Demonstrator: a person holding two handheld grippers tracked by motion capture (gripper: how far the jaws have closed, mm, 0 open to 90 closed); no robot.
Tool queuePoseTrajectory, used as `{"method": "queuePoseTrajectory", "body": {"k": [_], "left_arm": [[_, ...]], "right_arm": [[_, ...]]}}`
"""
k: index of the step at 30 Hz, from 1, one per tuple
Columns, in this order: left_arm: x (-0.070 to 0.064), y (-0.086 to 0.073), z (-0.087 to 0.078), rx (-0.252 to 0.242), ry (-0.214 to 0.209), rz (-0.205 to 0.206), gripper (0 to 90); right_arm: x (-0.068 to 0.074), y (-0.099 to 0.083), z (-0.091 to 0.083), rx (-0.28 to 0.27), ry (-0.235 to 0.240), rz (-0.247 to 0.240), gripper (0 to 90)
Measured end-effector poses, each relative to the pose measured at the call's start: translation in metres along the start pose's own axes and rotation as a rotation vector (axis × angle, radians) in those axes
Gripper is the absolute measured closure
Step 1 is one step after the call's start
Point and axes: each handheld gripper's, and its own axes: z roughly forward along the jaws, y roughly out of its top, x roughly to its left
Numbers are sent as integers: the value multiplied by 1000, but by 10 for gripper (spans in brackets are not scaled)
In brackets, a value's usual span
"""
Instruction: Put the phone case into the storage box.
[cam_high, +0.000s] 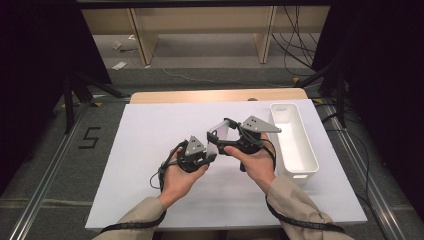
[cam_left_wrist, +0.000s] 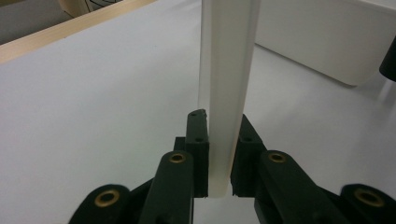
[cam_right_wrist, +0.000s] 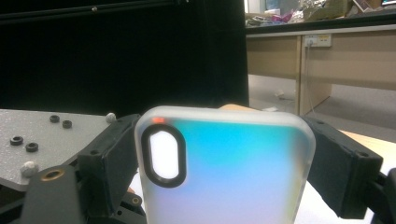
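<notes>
Phone case (cam_high: 218, 134) held aloft between both grippers, just left of white bin (cam_high: 295, 145), above white table (cam_high: 150, 150). Left gripper (cam_high: 209, 150) pinches lower end edge-on; right gripper (cam_high: 231, 131) clamps case's sides near camera cutout (cam_right_wrist: 164, 156). Case not yet in bin; placement appears left. Long axis tilts up and away, toward bin's far end.

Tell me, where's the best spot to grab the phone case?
Probably by its two long side edges, as the right gripper does now. The phone case is thin and flat, so squeezing across its width from one end looks steadier than pinching its face.
</notes>
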Motion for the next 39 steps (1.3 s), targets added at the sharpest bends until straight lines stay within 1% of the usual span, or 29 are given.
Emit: {"method": "queuePoseTrajectory", "body": {"k": [1,3,4,5,6,7,8,9,12,13,14,16,17,19,22,31,33,39], "left_arm": [[1,0,0,3,-6,1,791],[2,1,-1,-1,-26,7,740],[3,1,0,-6,-36,13,705],[4,1,0,-8,-43,20,657],[5,0,0,-13,-54,40,591],[5,0,0,-18,-56,56,515],[5,0,0,-16,-47,72,441],[5,0,-1,-13,-38,77,365],[7,0,-4,-12,-35,73,179],[8,0,-6,-19,-36,78,149],[9,0,-8,-28,-43,84,140],[12,0,-12,-34,-45,98,52],[13,0,-14,-42,-51,104,29],[16,0,-19,-56,-54,108,1],[19,-2,-25,-75,-57,103,0],[26,-5,-39,-100,-46,99,0],[27,-6,-42,-107,-43,91,0],[31,-10,-48,-112,-34,87,0]], "right_arm": [[0,0,0,1,1,3,182],[0,1,-1,-2,-2,-9,183],[0,1,-1,-3,-2,-5,183],[-1,1,-1,-8,-2,-7,183],[-1,2,-2,-2,-5,-5,183],[-2,2,-2,-6,-5,-10,183],[-2,3,-3,-5,-7,-10,183],[-3,3,-4,-5,-7,-7,183],[-5,5,-6,-9,-10,-10,183],[-5,5,-7,-13,-13,-11,183],[-6,6,-7,-14,-14,-13,183],[-7,7,-9,-15,-19,-14,183],[-8,7,-10,-18,-20,-16,183],[-10,8,-12,-18,-25,-13,183],[-11,9,-13,-24,-30,-12,183],[-14,11,-17,-28,-45,-11,183],[-14,12,-17,-30,-46,-12,183],[-15,12,-18,-31,-50,-11,183]]}}
